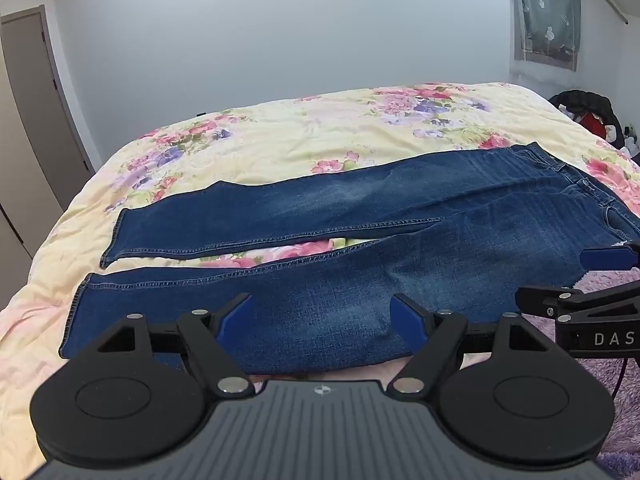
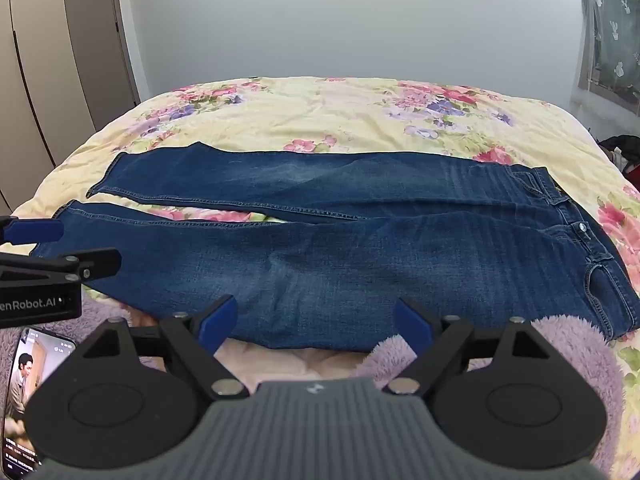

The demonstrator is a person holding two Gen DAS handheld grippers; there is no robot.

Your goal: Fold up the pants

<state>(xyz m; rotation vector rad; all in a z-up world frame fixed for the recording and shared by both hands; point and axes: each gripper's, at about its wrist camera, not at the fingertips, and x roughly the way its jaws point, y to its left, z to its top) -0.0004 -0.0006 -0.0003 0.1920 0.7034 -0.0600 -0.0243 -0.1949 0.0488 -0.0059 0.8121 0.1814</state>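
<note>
Blue jeans (image 1: 360, 216) lie flat across the floral bed, legs spread apart toward the left, waistband at the right; they also show in the right wrist view (image 2: 360, 240). My left gripper (image 1: 322, 312) is open and empty, just above the near edge of the near leg. My right gripper (image 2: 316, 316) is open and empty, at the near edge of the jeans around the thigh. Each gripper shows in the other's view: the right one (image 1: 592, 280) at the right edge, the left one (image 2: 48, 248) at the left edge.
The bed has a yellow floral quilt (image 2: 320, 120). A purple fluffy blanket (image 2: 560, 344) lies along the near edge. A phone (image 2: 24, 392) with a lit screen lies at the near left. Wardrobe doors (image 2: 60, 60) stand left; clothes (image 1: 588, 112) are piled at the far right.
</note>
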